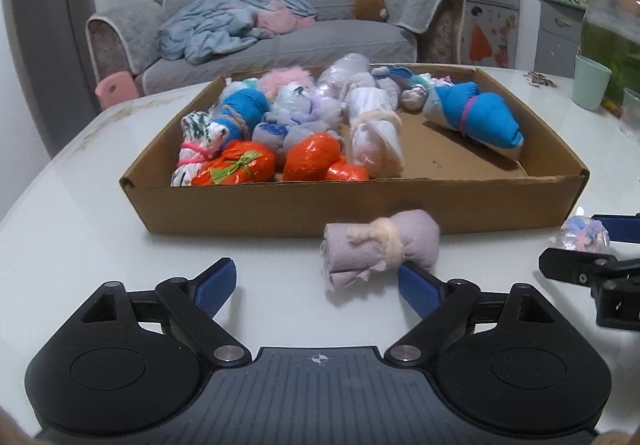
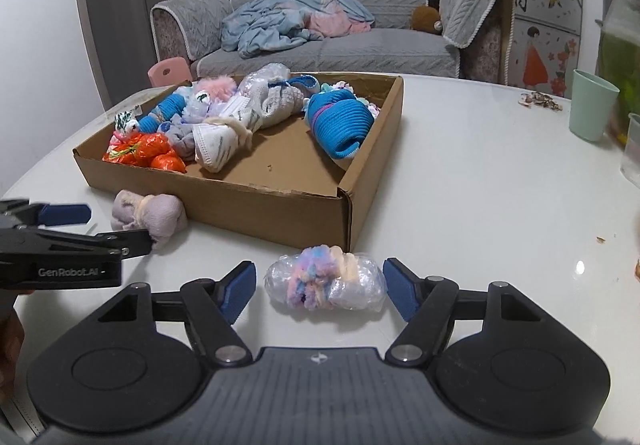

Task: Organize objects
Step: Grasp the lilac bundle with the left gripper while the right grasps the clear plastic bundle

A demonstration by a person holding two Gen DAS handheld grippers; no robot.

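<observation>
A shallow cardboard box on the white table holds several rolled sock bundles and orange wrapped packets. In front of it lies a lilac sock roll tied with cream yarn. My left gripper is open around it, the roll lying against the right finger and far from the left one. A pastel fluffy bundle in clear plastic lies between the fingers of my right gripper. A narrow gap shows at the left pad, so that gripper is open.
A pale green cup, a clear cup and a large glass jar stand at the table's right edge. Seed shells lie near them. A grey sofa is behind the table.
</observation>
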